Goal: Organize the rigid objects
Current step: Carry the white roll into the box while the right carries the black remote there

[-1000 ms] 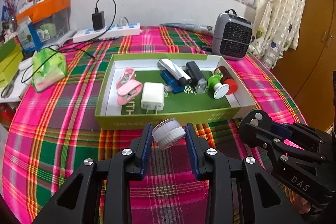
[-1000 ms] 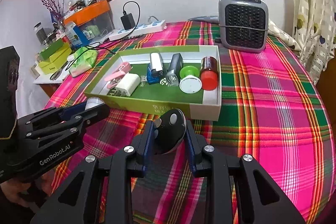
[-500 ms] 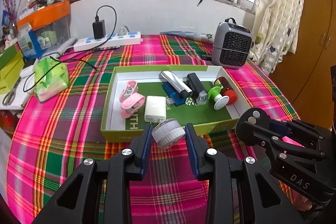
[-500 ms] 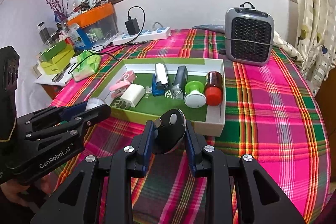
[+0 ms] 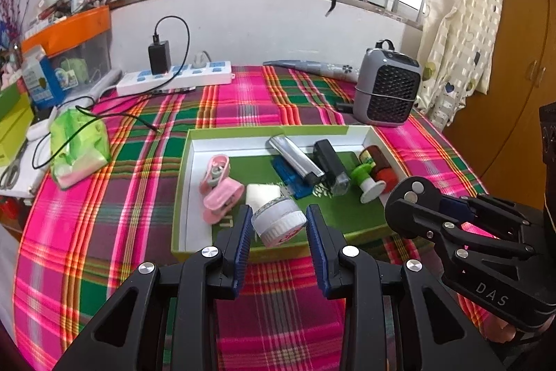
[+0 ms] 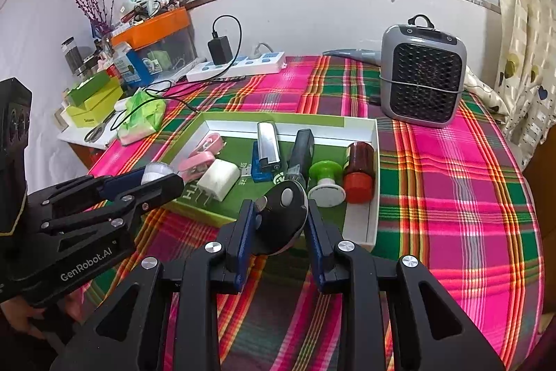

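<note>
My left gripper (image 5: 279, 225) is shut on a small white round jar (image 5: 278, 221), held above the near edge of the green box (image 5: 194, 145). My right gripper (image 6: 278, 221) is shut on a black rounded key fob (image 6: 283, 218), also over the box's near edge, to the right of the left one. The box (image 6: 361, 228) holds pink clips (image 5: 219, 186), a white charger (image 6: 219, 179), a silver case (image 5: 295, 159), a black item (image 5: 330, 166), a green-and-white knob (image 6: 325, 183) and a red-capped brown bottle (image 6: 359, 169).
The box sits on a plaid cloth (image 5: 104, 232). Behind it stand a grey heater (image 5: 387, 93), a power strip (image 5: 173, 79) with a black adapter and cable, and a green packet (image 5: 78, 145). Boxes, scissors and clutter fill the left shelf (image 6: 90, 106).
Both grippers have risen and advanced toward the box with their objects still gripped; the box now lies partly under the fingertips.
</note>
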Motion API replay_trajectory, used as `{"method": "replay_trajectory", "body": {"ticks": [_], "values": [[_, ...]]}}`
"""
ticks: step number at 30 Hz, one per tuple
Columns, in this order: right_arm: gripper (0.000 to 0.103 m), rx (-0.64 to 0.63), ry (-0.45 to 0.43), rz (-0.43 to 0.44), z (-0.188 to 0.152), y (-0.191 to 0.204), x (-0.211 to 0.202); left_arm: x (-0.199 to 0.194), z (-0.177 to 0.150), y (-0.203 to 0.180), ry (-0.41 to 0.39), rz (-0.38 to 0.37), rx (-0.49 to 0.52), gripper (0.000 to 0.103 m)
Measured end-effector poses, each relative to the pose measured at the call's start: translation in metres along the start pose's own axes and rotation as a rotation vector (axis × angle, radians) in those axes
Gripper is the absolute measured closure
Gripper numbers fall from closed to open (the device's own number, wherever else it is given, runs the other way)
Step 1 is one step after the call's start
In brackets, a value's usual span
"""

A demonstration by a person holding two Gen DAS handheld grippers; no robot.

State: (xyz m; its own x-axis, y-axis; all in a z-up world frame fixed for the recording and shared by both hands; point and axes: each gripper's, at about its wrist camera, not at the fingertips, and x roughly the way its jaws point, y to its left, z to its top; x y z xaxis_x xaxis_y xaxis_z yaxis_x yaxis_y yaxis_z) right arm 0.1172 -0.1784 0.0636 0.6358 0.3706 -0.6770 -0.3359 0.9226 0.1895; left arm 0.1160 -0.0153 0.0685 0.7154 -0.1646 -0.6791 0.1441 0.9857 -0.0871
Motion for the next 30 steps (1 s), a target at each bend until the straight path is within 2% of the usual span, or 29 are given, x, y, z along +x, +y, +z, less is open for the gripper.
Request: {"method": "replay_trajectory", "body": {"ticks": [9, 16, 30], "values": [[0.073, -0.008, 0.052, 0.022, 0.012, -0.005, 0.027, 0.023, 0.006, 0.003, 0.046, -0.04, -0.014, 0.073], [0.073, 0.003, 0.104, 0.076, 0.015, -0.007, 0.043, 0.036, 0.005, 0.0, 0.067, -0.034, -0.001, 0.073], [0.073, -0.03, 0.174, 0.057, 0.015, -0.013, 0.066, 0.057, 0.004, -0.004, 0.12, -0.039, 0.018, 0.073]]}}
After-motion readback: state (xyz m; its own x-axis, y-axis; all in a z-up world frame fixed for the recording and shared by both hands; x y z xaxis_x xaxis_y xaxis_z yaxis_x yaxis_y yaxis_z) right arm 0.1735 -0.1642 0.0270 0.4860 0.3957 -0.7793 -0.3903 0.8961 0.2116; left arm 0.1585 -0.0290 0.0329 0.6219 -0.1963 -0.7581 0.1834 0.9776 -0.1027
